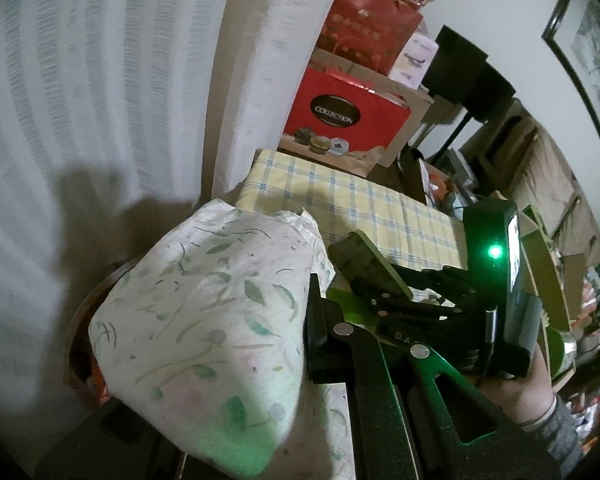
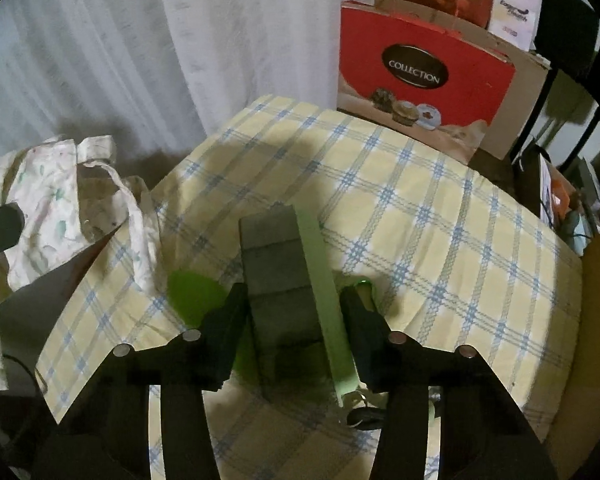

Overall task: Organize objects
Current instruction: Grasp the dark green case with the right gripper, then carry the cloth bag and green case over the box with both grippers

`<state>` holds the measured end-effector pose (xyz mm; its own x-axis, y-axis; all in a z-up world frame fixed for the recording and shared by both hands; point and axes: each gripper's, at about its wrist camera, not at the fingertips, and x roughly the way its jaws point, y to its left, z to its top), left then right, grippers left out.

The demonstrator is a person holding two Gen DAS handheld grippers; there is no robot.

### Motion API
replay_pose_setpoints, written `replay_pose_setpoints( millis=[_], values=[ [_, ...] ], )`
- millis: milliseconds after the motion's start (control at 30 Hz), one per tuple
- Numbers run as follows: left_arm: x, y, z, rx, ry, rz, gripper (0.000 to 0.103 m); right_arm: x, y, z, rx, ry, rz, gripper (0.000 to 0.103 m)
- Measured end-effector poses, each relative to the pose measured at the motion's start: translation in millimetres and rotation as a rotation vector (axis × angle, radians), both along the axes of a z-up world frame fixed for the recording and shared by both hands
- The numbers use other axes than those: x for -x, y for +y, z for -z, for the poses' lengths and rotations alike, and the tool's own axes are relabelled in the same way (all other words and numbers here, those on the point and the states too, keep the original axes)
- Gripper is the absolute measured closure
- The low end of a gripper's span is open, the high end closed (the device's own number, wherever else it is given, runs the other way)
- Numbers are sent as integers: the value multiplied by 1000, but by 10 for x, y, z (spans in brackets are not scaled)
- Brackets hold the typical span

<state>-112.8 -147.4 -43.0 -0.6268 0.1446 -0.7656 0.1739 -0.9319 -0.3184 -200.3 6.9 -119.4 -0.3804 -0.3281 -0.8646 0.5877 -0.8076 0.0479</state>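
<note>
My left gripper (image 1: pixel 204 344) is shut on a white cloth bag with a green leaf print (image 1: pixel 204 312), held up at the left of the yellow checked table (image 1: pixel 364 208). Its left finger is hidden behind the cloth. The bag also shows in the right wrist view (image 2: pixel 48 208), with its straps hanging over the table's left edge. My right gripper (image 2: pixel 296 320) is shut on a dark grey block with a light green side (image 2: pixel 284 272), held just above the checked cloth (image 2: pixel 420 220). The right gripper also shows in the left wrist view (image 1: pixel 364 268), next to the bag.
A red "COLLECTION" box (image 2: pixel 424 88) stands at the table's far edge, with red gift bags (image 1: pixel 364 28) stacked behind it. White curtains (image 2: pixel 100 40) hang behind the table. Cluttered shelves (image 1: pixel 548 184) fill the right side. A dark round rim (image 1: pixel 80 320) sits below the bag.
</note>
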Motion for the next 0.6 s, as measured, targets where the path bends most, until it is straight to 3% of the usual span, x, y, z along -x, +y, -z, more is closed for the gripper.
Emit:
replay_pose_setpoints(
  millis=[233, 600],
  values=[
    [-10, 110, -185, 7, 28, 29, 99, -62, 63, -164, 39, 22, 19, 60],
    [64, 629, -677, 3, 89, 145, 99, -224, 481, -818, 101, 88, 97, 60]
  ],
)
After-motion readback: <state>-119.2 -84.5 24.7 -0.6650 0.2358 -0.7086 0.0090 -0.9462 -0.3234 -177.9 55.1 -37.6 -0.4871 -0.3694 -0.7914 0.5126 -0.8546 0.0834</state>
